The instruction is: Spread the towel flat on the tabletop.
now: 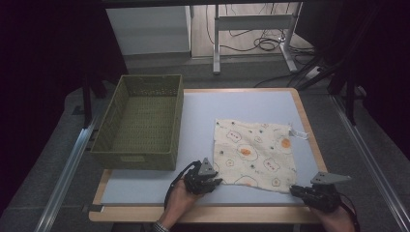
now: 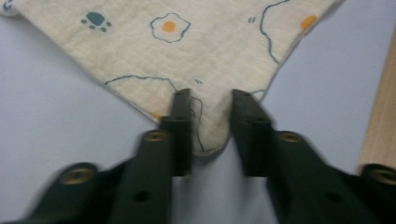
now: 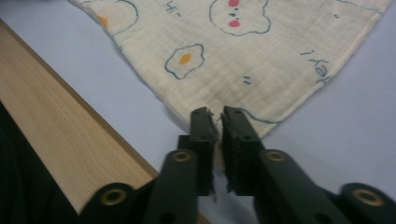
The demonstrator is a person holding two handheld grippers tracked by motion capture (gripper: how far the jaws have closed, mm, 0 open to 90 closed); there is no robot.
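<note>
- Spotted a cream cloth (image 1: 255, 152) printed with fried eggs, pink-cheeked clouds, blue paw prints and orange dots, all outlined in dark teal.
- Lay flat and nearly smooth on the right half of the desk (image 1: 203, 116), just a slight ripple at the near corners.
- Carried a small white tag (image 1: 299, 132) at its far right corner.
- Left tongs (image 1: 212, 182) sat at the near left corner of the cloth; in the left gripper view the left tongs (image 2: 211, 95) stood a little apart with that corner bunched up between them, the fabric touching the left finger, a full pinch impossible to confirm.
- Right tongs (image 1: 293, 189) sat at the near right corner; in the right gripper view the right tongs (image 3: 218, 113) were pressed almost together, pinching the cloth's very tip.
- Both held low at the desk's near side, a hand behind each.
- Pale blue desk top, light wooden rim (image 3: 60, 126) all round.
- Olive woven basket (image 1: 140, 122) on the left, well apart from the cloth, hanging over the desk's left edge.
- Beyond: grey floor, white table legs (image 1: 254, 36), loose black cables (image 1: 263, 43), dark surroundings to either side.
- Roughly square cloth, so no clear long axis; turned slightly clockwise, edges a little off the desk's edges, near edge running down toward the right.
</note>
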